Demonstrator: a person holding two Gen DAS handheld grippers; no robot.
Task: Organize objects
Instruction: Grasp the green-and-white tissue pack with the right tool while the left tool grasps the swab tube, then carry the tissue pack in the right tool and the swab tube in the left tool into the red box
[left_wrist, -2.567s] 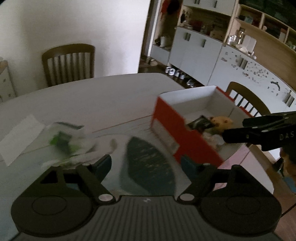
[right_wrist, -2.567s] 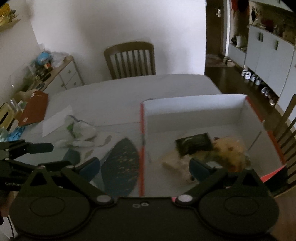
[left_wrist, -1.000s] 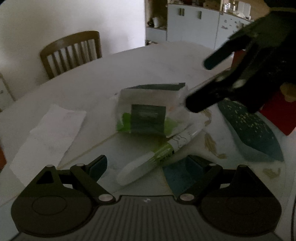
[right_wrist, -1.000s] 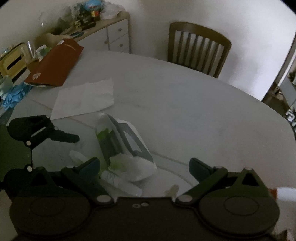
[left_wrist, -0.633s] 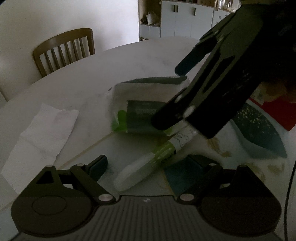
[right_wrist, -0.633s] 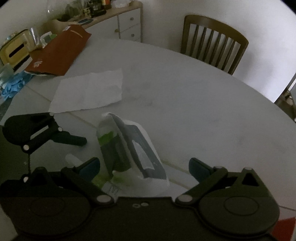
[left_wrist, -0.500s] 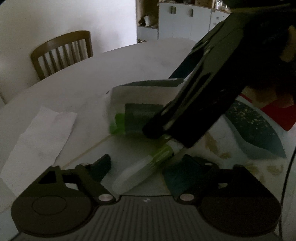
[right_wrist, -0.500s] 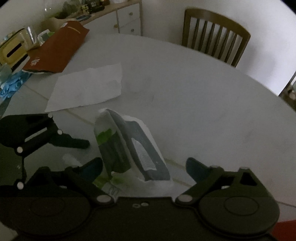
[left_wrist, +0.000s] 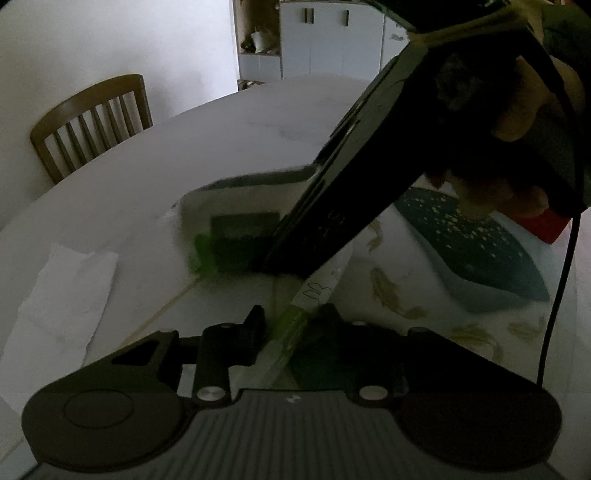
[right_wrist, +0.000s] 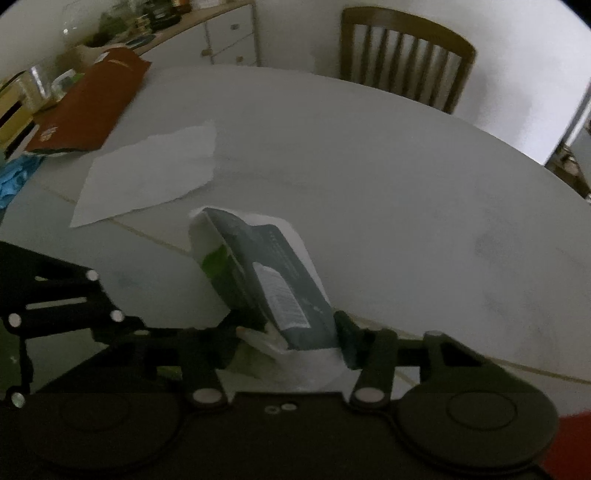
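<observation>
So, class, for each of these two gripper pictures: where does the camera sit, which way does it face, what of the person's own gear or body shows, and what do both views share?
Left wrist: behind the left gripper, low over the table, facing a chair and cabinets; its fingers clamp a tube; the right gripper and hand cross above.
Right wrist: behind the right gripper, facing the same chair; fingers pinch the wipes pack; left gripper at left.
Shared: pack, paper sheet, chair, table.

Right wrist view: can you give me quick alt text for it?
The right gripper is closed on a white, green and grey packet on the pale table. The left gripper sits at left; a paper sheet lies beyond.
</observation>
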